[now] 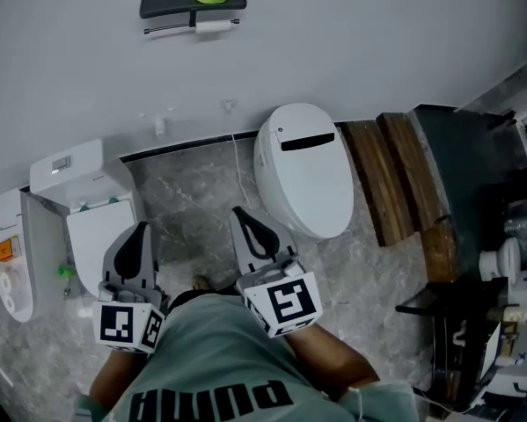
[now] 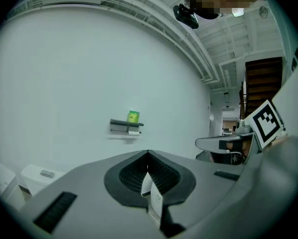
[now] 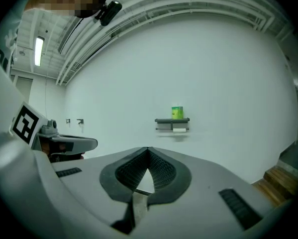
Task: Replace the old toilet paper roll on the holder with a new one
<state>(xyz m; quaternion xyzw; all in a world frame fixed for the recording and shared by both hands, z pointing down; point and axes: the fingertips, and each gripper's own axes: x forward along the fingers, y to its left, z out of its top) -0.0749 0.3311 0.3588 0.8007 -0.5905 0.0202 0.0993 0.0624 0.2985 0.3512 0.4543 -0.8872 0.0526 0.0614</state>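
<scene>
Far ahead on the wall [image 1: 377, 42] hangs the toilet paper holder [image 1: 193, 7]. I should approach it squarely; my left hand-held gripper [image 1: 140, 234] and right hand-held gripper [image 1: 244, 218] are both closed, holding nothing.

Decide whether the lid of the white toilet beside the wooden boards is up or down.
Down: in the head view the toilet lid lies flat, with no seat or opening showing.

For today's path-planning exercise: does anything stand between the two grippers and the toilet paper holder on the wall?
Nothing visible does. Both gripper views look straight across open space to the holder. In the head view the white toilet sits right of that line, another white fixture left of it.
</scene>
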